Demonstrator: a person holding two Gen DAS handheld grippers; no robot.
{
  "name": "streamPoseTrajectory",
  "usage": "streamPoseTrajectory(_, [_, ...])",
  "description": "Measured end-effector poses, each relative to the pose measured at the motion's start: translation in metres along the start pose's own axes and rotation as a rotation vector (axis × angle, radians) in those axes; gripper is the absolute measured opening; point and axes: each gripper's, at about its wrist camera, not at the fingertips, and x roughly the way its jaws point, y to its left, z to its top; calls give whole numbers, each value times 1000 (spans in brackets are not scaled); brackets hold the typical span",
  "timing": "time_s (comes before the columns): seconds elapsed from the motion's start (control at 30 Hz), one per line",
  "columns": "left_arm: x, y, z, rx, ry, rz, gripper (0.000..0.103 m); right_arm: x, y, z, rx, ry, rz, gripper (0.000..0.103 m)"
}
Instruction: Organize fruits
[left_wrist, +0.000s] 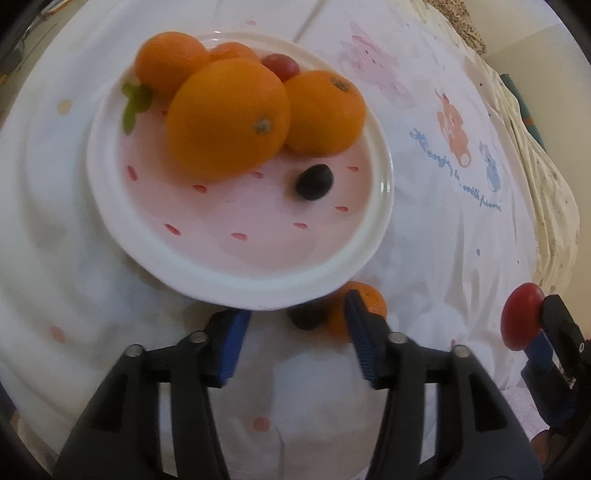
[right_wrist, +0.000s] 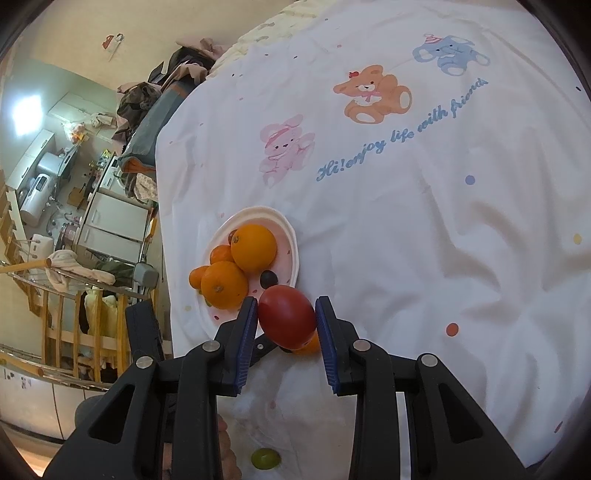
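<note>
A pink plate with a white rim (left_wrist: 384, 192) holds several oranges (left_wrist: 227, 118), a red grape (left_wrist: 282, 65) and a dark grape (left_wrist: 314, 181). My left gripper (left_wrist: 295, 314) hangs open just before the plate's near edge. Between its fingers, on the cloth, lies another dark grape (left_wrist: 304, 320), untouched. A small orange (left_wrist: 369, 304) sits behind the right finger. My right gripper (right_wrist: 287, 306) is shut on a red oval fruit (right_wrist: 287, 317), held above the cloth beside the plate (right_wrist: 293, 236). That red oval fruit (left_wrist: 521, 315) also shows at the right edge of the left wrist view.
A white bedsheet (right_wrist: 406, 221) printed with bears and blue writing covers the surface. A green grape (right_wrist: 264, 458) lies on it near the right gripper's base. The sheet's left edge drops off toward a cluttered room with a wooden railing (right_wrist: 74, 325).
</note>
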Motion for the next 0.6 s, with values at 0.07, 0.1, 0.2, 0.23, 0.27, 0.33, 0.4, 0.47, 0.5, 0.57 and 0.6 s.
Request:
streamPoseTrajectory(0.07, [3, -8, -1, 18, 14, 6, 62, 0, 1, 0, -5, 1, -2, 34])
streamPoseTrajectory(0.1, [4, -11, -2, 27, 26, 5, 69, 0, 1, 0, -6, 0, -4, 34])
streamPoseTrajectory(0.2, [11, -22, -6, 50, 51, 5, 80, 0, 1, 0, -2, -2, -6, 34])
streamPoseTrajectory(0.23, [12, -26, -7, 59, 55, 3, 81, -1, 0, 0, 0, -3, -7, 34])
streamPoseTrajectory(0.27, [13, -28, -8, 63, 55, 0, 81, -1, 0, 0, 3, -4, -7, 34])
streamPoseTrajectory(0.33, [15, -33, -9, 69, 51, -3, 81, -2, -1, 0, 6, -6, -8, 34])
streamPoseTrajectory(0.4, [21, -43, -12, 97, 82, -2, 81, -2, -1, 0, 6, -6, -7, 34])
streamPoseTrajectory(0.47, [27, -56, -17, 151, 112, 27, 85, -2, 1, 1, 4, -8, -3, 34])
streamPoseTrajectory(0.5, [28, -62, -19, 176, 110, 44, 85, -3, 1, 1, 3, -10, -2, 34])
streamPoseTrajectory(0.57, [31, -67, -21, 195, 111, 64, 85, -5, -1, 3, 8, -20, -1, 34])
streamPoseTrajectory(0.6, [31, -67, -21, 195, 112, 69, 85, -6, -2, 4, 11, -26, -3, 34])
